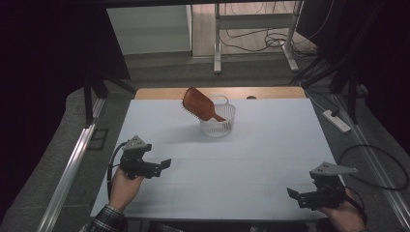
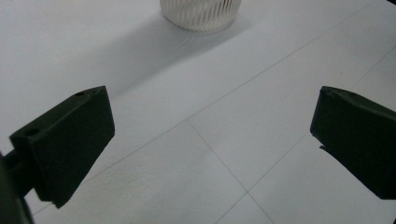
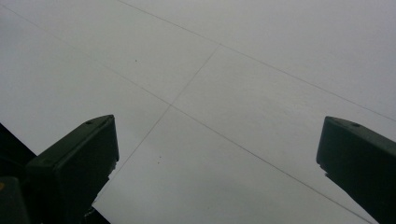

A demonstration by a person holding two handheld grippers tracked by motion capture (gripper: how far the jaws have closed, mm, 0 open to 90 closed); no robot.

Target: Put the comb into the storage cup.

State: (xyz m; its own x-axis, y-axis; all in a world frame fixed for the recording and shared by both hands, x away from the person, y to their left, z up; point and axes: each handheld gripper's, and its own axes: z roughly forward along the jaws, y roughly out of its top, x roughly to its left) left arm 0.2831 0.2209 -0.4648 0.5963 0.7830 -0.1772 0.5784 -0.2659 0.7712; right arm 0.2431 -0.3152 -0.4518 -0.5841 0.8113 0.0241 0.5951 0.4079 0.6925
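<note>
On the table (image 1: 270, 145): one basket (image 1: 218, 121), one hairbrush (image 1: 199, 105), two gaping hand-held grippers (image 1: 167, 163) (image 1: 291, 192).

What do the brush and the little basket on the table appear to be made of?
The hairbrush looks like wood or wood-toned plastic: a reddish-brown paddle with a smooth, slightly glossy back; the frames cannot settle which. The basket seems to be white moulded plastic: thin vertical slats with gaps, seen up close in the left gripper view, and a looped handle at its rim.
</note>
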